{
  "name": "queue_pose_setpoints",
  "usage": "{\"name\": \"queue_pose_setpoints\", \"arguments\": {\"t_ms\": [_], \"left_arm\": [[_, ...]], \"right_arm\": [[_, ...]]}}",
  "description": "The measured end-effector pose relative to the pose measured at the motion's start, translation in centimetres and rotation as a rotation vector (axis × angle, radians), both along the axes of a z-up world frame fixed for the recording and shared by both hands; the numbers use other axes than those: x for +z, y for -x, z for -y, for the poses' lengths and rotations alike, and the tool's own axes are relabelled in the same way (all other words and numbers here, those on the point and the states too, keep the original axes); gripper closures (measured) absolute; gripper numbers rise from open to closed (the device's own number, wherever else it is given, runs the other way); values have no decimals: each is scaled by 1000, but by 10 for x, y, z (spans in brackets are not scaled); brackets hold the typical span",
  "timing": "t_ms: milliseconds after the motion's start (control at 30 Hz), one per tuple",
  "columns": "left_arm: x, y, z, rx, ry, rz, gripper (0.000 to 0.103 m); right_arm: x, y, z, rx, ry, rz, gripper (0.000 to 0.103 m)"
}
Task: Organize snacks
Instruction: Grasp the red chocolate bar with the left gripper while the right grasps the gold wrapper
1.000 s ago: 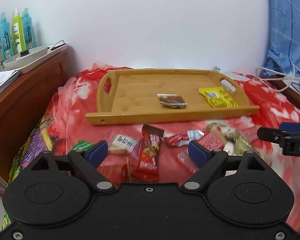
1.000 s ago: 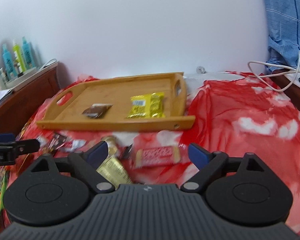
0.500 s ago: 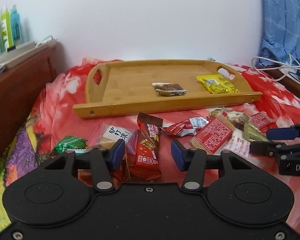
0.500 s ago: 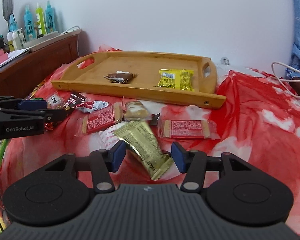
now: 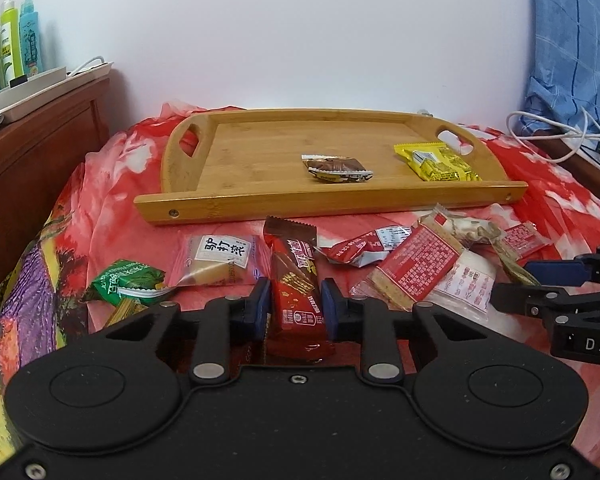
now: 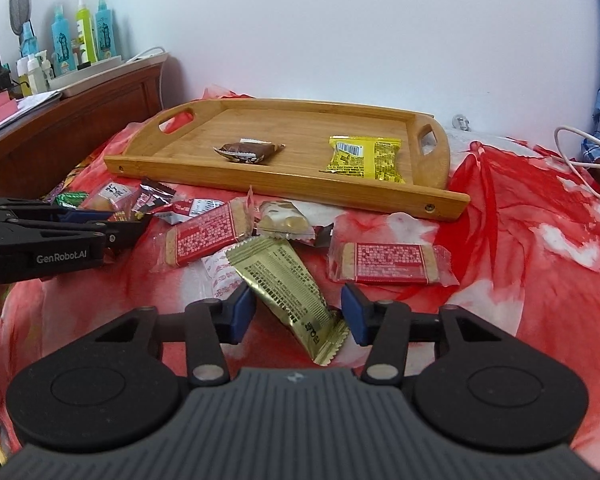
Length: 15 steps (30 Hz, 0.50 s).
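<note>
The snacks lie in a loose heap on the red cloth (image 6: 520,216) of the bed, just near of the wooden tray (image 5: 260,152). The tray sits far back by the white wall. It holds only a brown snack (image 5: 336,168) in the middle and a yellow snack (image 5: 436,162) at its right end, so most of its floor is bare. Its low near edge runs right along the heap.

The left gripper (image 5: 292,308) points down at the left part of the heap. Its jaws are pressed together on a dark red bar (image 5: 296,288), one blue pad on each side. Just left of it lie a pink-wrapped cake (image 5: 220,260) and a green pack (image 5: 126,284). To its right lies a red cracker pack (image 5: 416,268).

The right gripper (image 6: 298,314) points down at the middle of the heap. Its jaws are closing, with a gold pack (image 6: 288,288) between them. The left pad is right at the pack's edge, and a small gap shows by the right pad. A second red cracker pack (image 6: 388,262) lies just far and right of it.

The cloth to the right of the heap is open, with room to move. A wooden headboard (image 6: 72,128) stands along the left side, with bottles (image 6: 82,32) on top.
</note>
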<state>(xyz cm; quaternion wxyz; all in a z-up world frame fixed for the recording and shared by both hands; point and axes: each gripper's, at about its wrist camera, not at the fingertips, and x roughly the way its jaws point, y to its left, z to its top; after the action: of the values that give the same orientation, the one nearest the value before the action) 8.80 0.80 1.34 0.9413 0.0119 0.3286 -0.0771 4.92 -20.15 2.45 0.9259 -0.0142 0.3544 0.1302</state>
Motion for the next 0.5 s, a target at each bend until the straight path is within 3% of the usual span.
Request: {"name": "queue_pose_setpoints", "arguments": {"t_ms": [233,500], "left_arm": [[2,5,-1,13,12,7,78],[6,13,-3,25,21,22,78]], "right_arm": [[5,8,-3,19,-5,14,71],[14,13,-1,-7,-17,57,74]]}}
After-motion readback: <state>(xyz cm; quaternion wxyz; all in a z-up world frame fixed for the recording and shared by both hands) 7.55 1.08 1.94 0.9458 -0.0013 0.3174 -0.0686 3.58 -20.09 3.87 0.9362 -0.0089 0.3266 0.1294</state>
